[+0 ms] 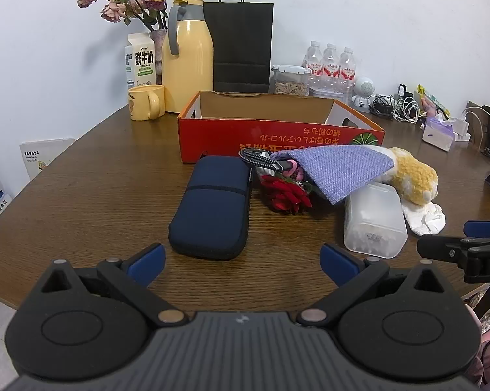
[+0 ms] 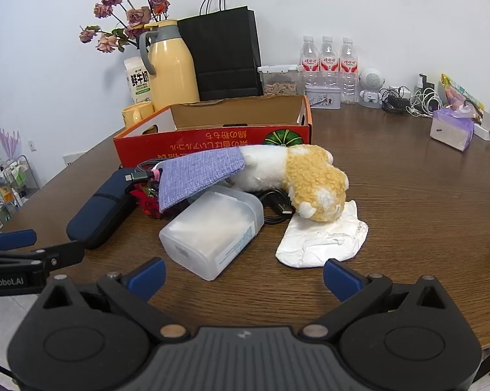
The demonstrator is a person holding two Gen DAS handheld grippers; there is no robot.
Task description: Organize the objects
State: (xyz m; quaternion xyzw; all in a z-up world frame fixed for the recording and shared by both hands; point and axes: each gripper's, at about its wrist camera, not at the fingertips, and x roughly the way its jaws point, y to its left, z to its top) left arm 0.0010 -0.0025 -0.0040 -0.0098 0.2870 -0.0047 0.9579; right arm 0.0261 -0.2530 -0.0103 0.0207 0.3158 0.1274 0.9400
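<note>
- Left wrist view: the navy case lies mid-worktop just before the orange box, nearest the left gripper; its jaws stand spread and hold nothing; I judge it best taken across its narrow width and lifted over the box wall
- The right gripper has its jaws spread, empty, before the plastic tub
- Readable: "FRESH MILK" on the milk carton; "enRobot.AI" on the left gripper's body
</note>
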